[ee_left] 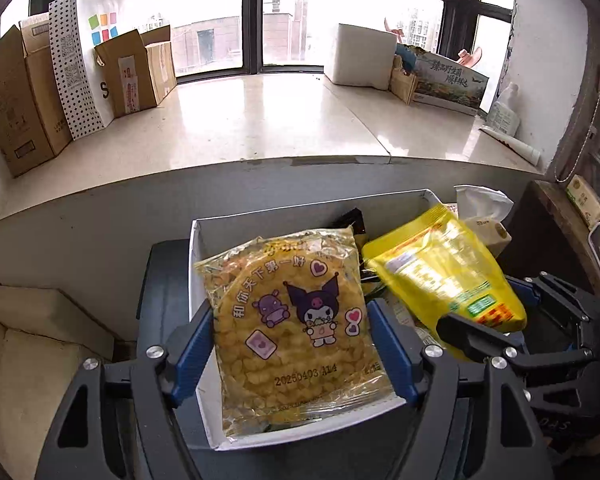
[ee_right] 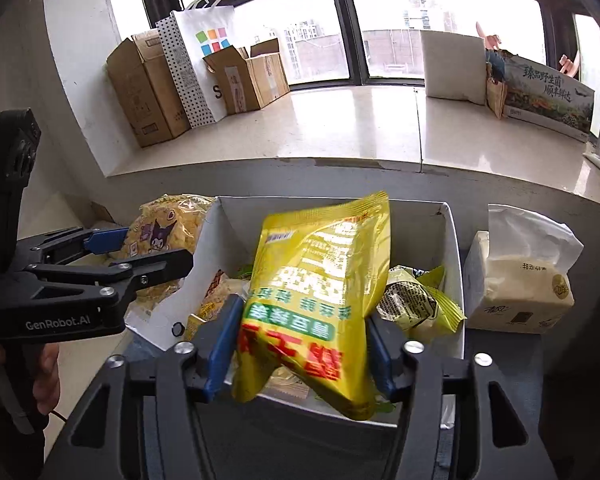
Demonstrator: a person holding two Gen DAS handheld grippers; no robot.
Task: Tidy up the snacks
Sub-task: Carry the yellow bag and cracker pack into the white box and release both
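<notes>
My left gripper (ee_left: 290, 346) is shut on a clear cartoon-printed pack of yellow puffed snacks (ee_left: 296, 328), held over the left end of a white snack box (ee_left: 204, 236). My right gripper (ee_right: 300, 352) is shut on a yellow snack bag (ee_right: 316, 292) with green and red print, held above the white box (ee_right: 454, 248). In the left wrist view the yellow bag (ee_left: 448, 272) and right gripper (ee_left: 496, 340) are at the right. In the right wrist view the left gripper (ee_right: 140, 254) with its pack (ee_right: 168, 228) is at the left. Several other snack packets (ee_right: 416, 300) lie in the box.
A tissue pack (ee_right: 520, 284) stands right of the box. A marble window ledge (ee_left: 268, 120) runs behind, with cardboard boxes (ee_left: 16, 100), a dotted paper bag (ee_left: 80, 60), a white box (ee_left: 360, 56) and a printed carton (ee_left: 448, 84). A beige cushion (ee_left: 28, 360) lies at the left.
</notes>
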